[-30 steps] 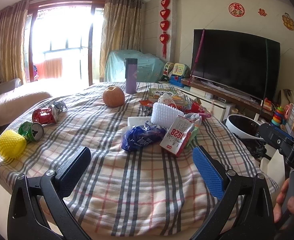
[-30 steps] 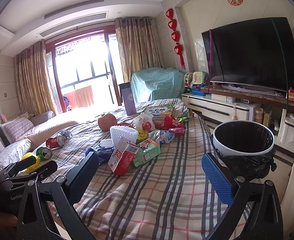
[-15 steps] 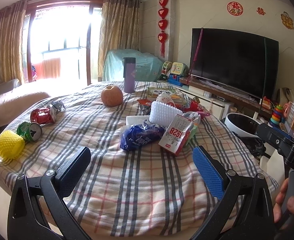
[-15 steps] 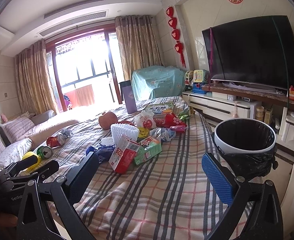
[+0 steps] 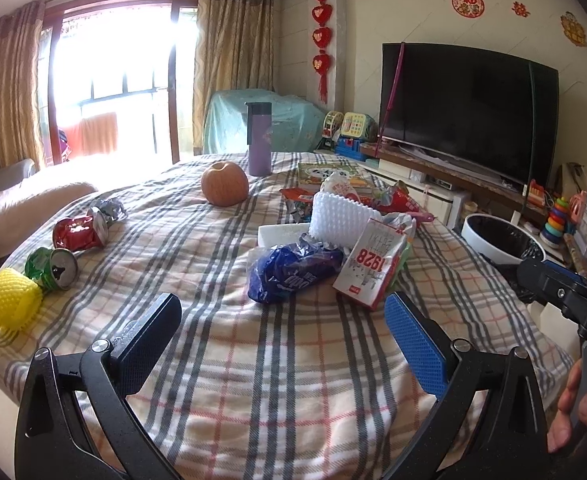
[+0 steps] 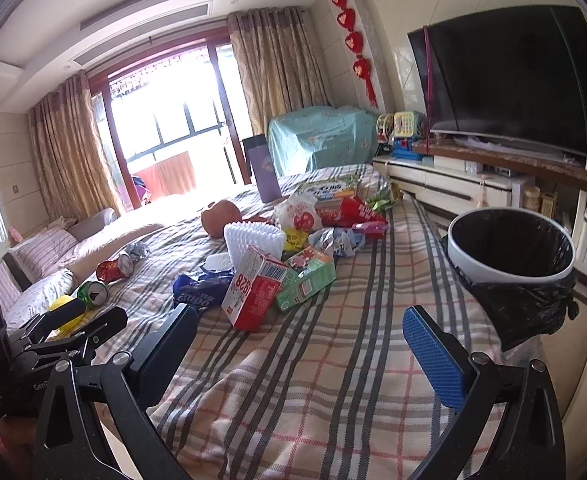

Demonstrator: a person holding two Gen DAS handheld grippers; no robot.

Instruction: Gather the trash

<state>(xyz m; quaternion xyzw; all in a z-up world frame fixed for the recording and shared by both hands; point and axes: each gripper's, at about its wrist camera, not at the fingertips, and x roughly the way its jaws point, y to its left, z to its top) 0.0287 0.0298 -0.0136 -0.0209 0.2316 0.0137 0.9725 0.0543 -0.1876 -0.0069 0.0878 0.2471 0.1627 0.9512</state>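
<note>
Trash lies on a plaid-covered table (image 5: 293, 360): a blue wrapper (image 5: 289, 272), a red-and-white "1928" carton (image 5: 369, 266), a green carton (image 6: 305, 280), a white foam net (image 5: 341, 216), a red crushed can (image 5: 79, 232), a green crushed can (image 5: 51, 268) and a yellow foam net (image 5: 11, 304). A white bin with a black liner (image 6: 511, 248) stands right of the table. My left gripper (image 5: 283, 320) is open and empty, just short of the blue wrapper. My right gripper (image 6: 299, 332) is open and empty before the "1928" carton (image 6: 253, 292).
An orange fruit (image 5: 224, 183) and a purple flask (image 5: 259, 144) stand at the table's far side, with books and red wrappers (image 6: 345, 208) nearby. A TV (image 5: 465, 116) on a low cabinet is on the right. A sofa (image 5: 25, 196) lies left.
Both grippers have edged slightly forward toward the trash pile; both stay open and empty.
</note>
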